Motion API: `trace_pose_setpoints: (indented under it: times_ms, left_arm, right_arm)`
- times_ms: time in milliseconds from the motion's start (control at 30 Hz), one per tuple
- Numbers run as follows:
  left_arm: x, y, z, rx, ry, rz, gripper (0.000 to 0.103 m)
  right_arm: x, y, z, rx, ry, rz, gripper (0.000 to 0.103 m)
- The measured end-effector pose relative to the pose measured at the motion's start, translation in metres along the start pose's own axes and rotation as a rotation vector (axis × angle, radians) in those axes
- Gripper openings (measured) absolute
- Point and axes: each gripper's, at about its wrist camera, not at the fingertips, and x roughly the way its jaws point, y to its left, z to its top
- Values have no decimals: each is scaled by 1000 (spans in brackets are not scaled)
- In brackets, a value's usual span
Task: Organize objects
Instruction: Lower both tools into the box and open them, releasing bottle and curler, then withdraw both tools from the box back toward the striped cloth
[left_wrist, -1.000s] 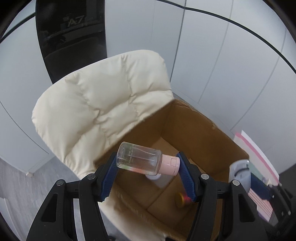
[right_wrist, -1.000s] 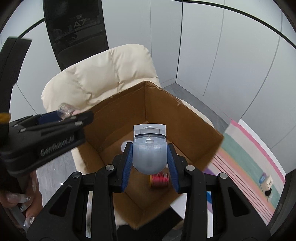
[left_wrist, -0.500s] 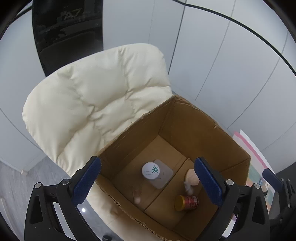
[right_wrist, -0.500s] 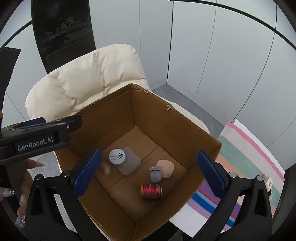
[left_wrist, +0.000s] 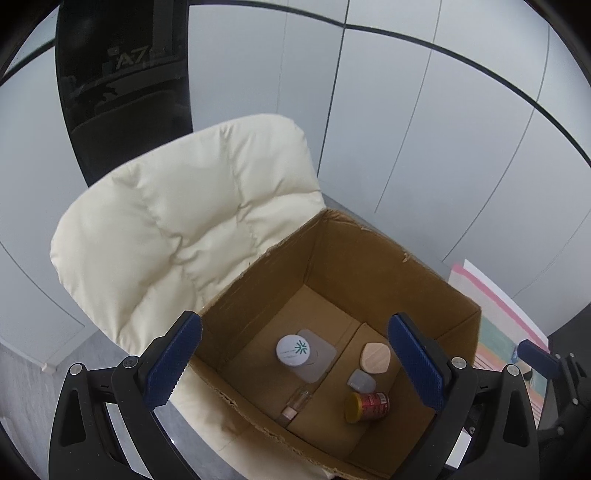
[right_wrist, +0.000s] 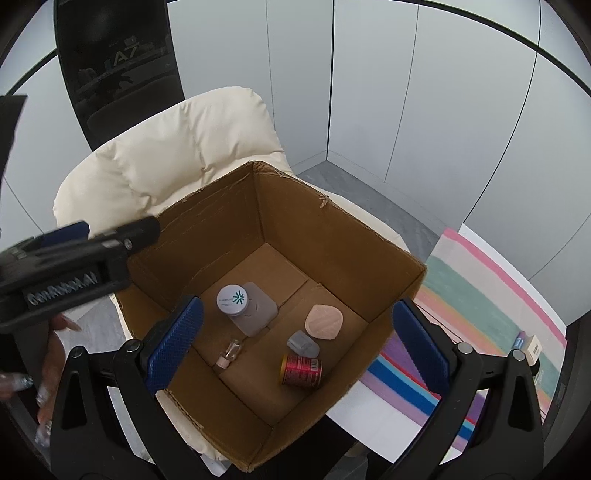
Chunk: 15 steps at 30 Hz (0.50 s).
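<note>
Cardboard box (left_wrist: 369, 258): open-topped, resting on a cream padded chair (left_wrist: 177, 221), with all the loose things on its floor.
Left claw (left_wrist: 293, 360): spread wide, holding nothing, above the box.
Right claw (right_wrist: 295, 343): spread wide, empty, also above the box.
Small bottle (right_wrist: 229, 352): clear with a pink cap, lying on its side near the box's front wall.
Grey piece (right_wrist: 303, 343): lying just beside a red can (right_wrist: 301, 371) that is on its side.
White-lidded jar (right_wrist: 243, 306): standing towards the back left.
Peach pad (right_wrist: 324, 320): flat, near the grey piece.
Striped cloth (right_wrist: 480, 314): outside the box, to its right.
</note>
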Motion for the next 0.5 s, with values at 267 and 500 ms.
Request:
trace_pose_setpoints:
  times_ms: [267,500]
  left_arm:
    - [-26,-10,-11,89,22,-6,102]
    - [-51,-5,-32,98,16,-41,101]
  right_arm:
    - [-17,-5,-4,13,17,0,103]
    - [-43,-3,-13,6,16,-26,103]
